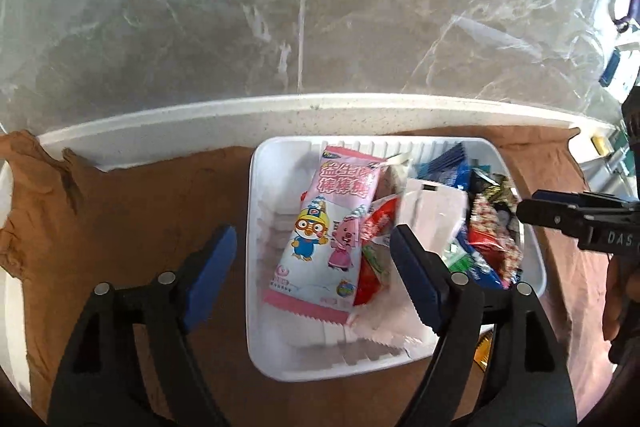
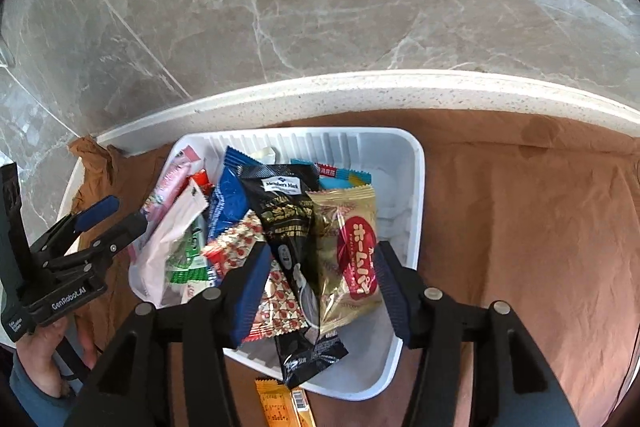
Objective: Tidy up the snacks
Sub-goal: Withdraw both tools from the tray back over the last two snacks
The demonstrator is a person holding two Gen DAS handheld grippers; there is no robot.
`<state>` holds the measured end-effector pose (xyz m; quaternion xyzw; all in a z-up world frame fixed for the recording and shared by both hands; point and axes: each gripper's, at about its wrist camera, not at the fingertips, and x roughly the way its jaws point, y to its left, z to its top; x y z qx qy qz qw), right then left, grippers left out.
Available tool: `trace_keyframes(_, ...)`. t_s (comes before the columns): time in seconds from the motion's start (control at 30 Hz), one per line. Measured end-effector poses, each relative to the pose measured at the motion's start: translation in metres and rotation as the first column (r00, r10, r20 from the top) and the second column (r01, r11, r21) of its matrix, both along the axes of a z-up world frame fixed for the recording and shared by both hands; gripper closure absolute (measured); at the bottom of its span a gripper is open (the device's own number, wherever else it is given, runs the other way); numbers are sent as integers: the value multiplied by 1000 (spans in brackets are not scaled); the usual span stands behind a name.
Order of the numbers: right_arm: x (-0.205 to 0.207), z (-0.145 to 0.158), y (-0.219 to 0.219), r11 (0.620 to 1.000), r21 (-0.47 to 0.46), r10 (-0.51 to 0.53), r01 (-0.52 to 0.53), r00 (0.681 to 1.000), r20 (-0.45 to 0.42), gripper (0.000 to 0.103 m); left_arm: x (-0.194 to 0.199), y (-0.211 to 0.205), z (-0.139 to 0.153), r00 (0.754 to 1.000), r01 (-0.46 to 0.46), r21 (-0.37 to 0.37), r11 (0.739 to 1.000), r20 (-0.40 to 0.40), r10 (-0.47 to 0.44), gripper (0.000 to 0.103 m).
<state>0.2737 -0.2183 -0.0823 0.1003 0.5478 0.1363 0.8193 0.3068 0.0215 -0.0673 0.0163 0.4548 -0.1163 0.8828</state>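
A white plastic bin (image 1: pixel 253 227) (image 2: pixel 418 187) sits on a brown cloth and holds several snack packets. My left gripper (image 1: pixel 312 271) is open above the bin's left half. A pink cartoon packet (image 1: pixel 320 227) lies in the bin between its blue pads, which stand clear of it. My right gripper (image 2: pixel 320 291) is open over the bin's right half. A black packet (image 2: pixel 288 211) and a gold packet (image 2: pixel 352 251) lie between its pads, which do not press them. The right wrist view shows the left gripper (image 2: pixel 120 217) at the bin's left side. The right gripper's finger (image 1: pixel 532 209) reaches in over the bin's right rim.
The brown cloth (image 1: pixel 140 207) (image 2: pixel 520 227) covers a white speckled counter (image 1: pixel 240 119) (image 2: pixel 360 87), with marble beyond its edge. An orange packet (image 2: pixel 276 403) (image 1: pixel 482 351) lies on the cloth at the bin's near side. A hand (image 2: pixel 44 355) holds the left gripper.
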Motion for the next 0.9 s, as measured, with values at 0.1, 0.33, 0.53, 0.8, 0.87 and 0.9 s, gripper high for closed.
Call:
trace_keyframes(0.1,-14,17,-8,999,45,-17,15,999,39,44,-23,-2,14,999,5,5,1000,40,-5,16)
trace_keyframes(0.33,-61,44,-31,987,146,-81,63,989,123,26,-93,-8,18,999,16,-31,999,33,-15,15)
trace_keyframes(0.53,-91,41,-43,978,187,-113,92,988,102,24,-143,-13,3,1000,-5,-70,998,-22,4,15)
trace_keyframes(0.8,-118,30,-54,950,285,-140,124,990,34,22,-184,-16,-5,998,-49,-87,995,-44,46,11)
trace_keyframes(0.87,-122,28,-55,944,305,-137,123,990,24,22,-189,-16,-6,997,-66,-92,994,-41,62,11)
trace_keyframes(0.9,-123,28,-56,944,308,-134,120,991,27,21,-193,-17,-6,997,-74,-96,993,-41,71,11)
